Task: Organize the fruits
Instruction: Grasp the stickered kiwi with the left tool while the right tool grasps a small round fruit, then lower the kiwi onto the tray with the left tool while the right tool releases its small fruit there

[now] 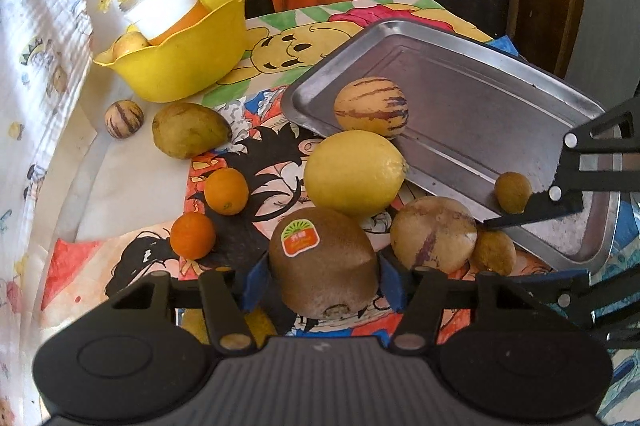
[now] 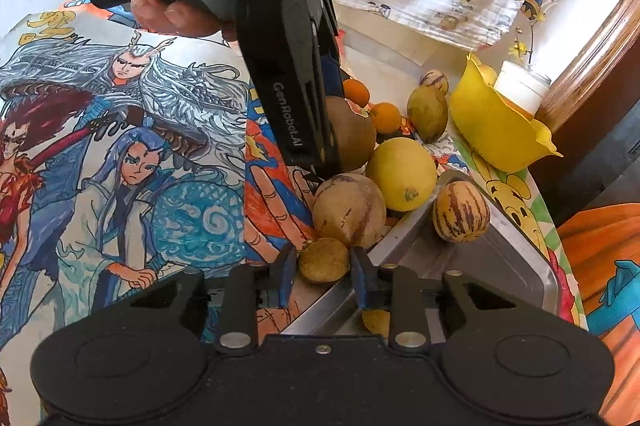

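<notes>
My left claw (image 1: 324, 280) is clamped on the kiwi (image 1: 324, 262), blue pads pressed to both its sides, with the lemon (image 1: 355, 173) just ahead of it. My right claw (image 2: 325, 272) is clamped on a small brown fruit (image 2: 324, 260) at the edge of the metal tray (image 2: 500, 266). Just beyond it sits a pale striped melon (image 2: 349, 209), and a striped one (image 2: 461, 212) lies in the tray ahead to the right.

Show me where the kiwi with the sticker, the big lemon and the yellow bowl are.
kiwi (image 1: 324, 266), left wrist view, on its brown skin below the sticker.
lemon (image 1: 354, 172), left wrist view, on the middle of its yellow rind.
yellow bowl (image 1: 188, 66), left wrist view, on its outer wall.
</notes>
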Demonstrator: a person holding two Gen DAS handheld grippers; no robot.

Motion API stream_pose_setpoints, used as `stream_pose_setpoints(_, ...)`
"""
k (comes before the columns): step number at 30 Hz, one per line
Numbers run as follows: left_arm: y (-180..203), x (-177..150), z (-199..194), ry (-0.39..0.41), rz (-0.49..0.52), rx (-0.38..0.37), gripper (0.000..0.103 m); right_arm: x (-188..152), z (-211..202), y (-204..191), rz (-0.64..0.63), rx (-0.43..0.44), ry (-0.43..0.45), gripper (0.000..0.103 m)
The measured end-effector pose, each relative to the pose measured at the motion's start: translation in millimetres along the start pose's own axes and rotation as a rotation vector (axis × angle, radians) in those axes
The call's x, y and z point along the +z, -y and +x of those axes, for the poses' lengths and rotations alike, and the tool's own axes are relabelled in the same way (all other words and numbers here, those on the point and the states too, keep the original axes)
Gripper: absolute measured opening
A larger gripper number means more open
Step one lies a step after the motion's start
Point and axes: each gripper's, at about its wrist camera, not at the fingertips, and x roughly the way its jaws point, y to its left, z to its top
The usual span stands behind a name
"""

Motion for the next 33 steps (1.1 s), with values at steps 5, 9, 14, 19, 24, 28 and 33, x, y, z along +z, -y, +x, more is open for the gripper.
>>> stream_pose_setpoints(5,2,-1,-1,0.005,-0.027,0.019,0.061,-2,-1,-2,0.007,-0.007,0.01,0.031)
stream_pose_setpoints(9,4,-4,-4,0.015,-0.06,0.026,0.06,-4,-4,-3,0.031,-0.01,0.028,0.031)
stream_pose_setpoints(14,4,-12,-13,0.042,-0.121,0.026,0.06,-9,-8,-6,0.056,-0.017,0.053,0.031)
stream_pose_setpoints(19,8,-20,-22,0.069,-0.165,0.023,0.06,-11,-10,-7,0.092,-0.022,0.069,0.031)
stream_pose_setpoints(24,12,-27,-28,0.083,-0.211,0.024,0.06,-15,-15,-6,0.124,-0.029,0.088,0.031)
stream_pose_setpoints(28,12,-31,-33,0.099,-0.267,0.017,0.06,-18,-21,-6,0.143,-0.042,0.106,0.031)
stream_pose_setpoints(33,14,-34,-38,0.116,-0.305,0.027,0.06,-21,-25,-4,0.163,-0.045,0.121,0.031)
